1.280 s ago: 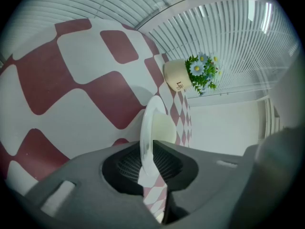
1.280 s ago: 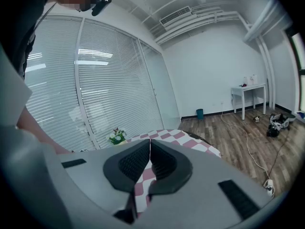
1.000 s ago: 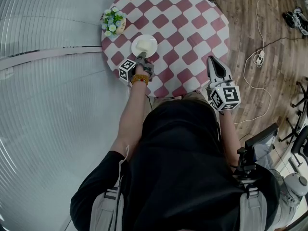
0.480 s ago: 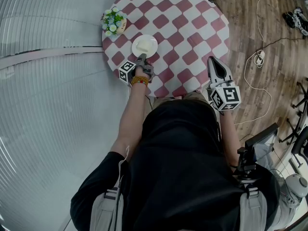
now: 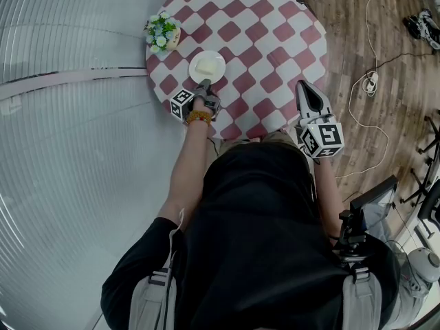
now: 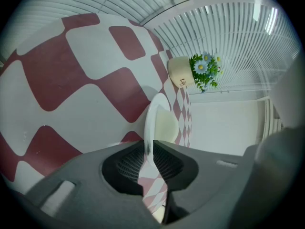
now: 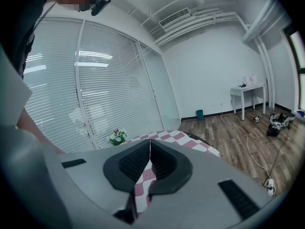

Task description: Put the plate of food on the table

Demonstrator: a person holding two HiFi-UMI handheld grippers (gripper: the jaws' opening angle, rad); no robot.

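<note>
My left gripper jaws clamp the one plate; right gripper jaws together, empty. One flowerpot on the tabletop.

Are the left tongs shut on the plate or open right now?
Shut: the left tongs pinch the rim of the plate, with no gap showing on either side.

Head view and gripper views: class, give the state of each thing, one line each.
plate: level, holding food, rim gripped.
left gripper: jaws shut on plate.
right gripper: jaws shut, empty.
flower pot: upright on table.
</note>
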